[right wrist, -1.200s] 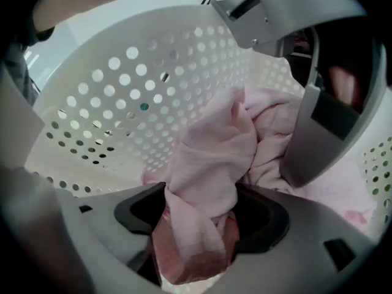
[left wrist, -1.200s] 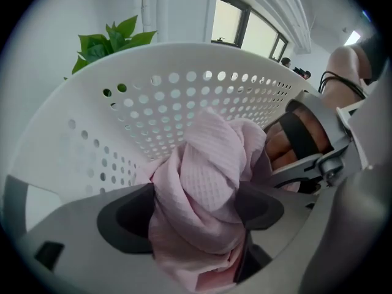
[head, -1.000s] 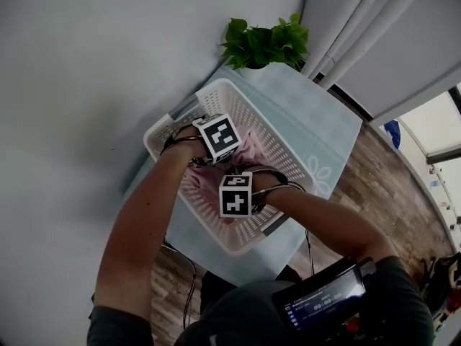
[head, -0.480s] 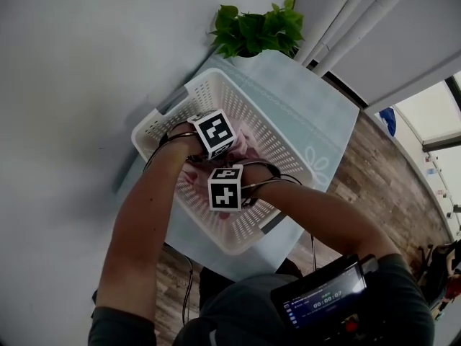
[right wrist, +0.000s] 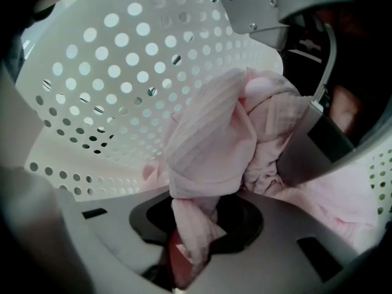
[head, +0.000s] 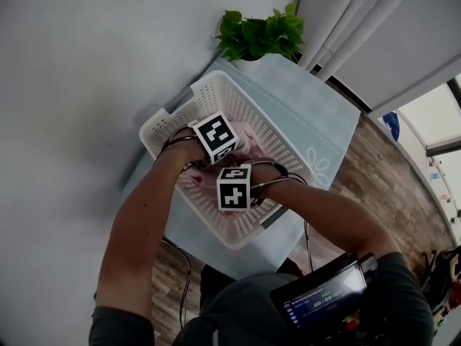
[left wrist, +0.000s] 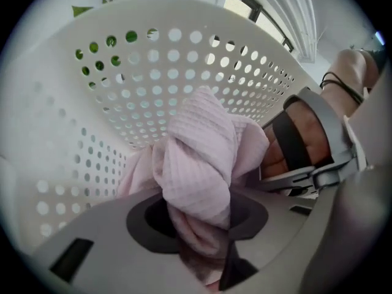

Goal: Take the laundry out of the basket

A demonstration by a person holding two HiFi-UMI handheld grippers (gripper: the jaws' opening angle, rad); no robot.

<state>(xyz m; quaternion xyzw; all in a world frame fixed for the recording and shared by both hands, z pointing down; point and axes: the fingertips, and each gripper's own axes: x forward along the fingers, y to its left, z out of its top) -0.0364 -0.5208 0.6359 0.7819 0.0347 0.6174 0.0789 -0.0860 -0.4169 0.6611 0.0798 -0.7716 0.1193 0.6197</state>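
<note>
As both reach down into the white perforated basket (head: pixel 289 147), the left gripper (left wrist: pixel 202 253) and right gripper (right wrist: pixel 188 250), jaws just closed partway, each pinch a fold of the pink cloth (left wrist: pixel 199 158) inside.

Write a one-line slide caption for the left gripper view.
Left gripper, its jaws just closing onto a bunched pink cloth inside the white basket.

Dim head view, daylight at right; both gripper views fisheye-warped with dark, blurred edges.
</note>
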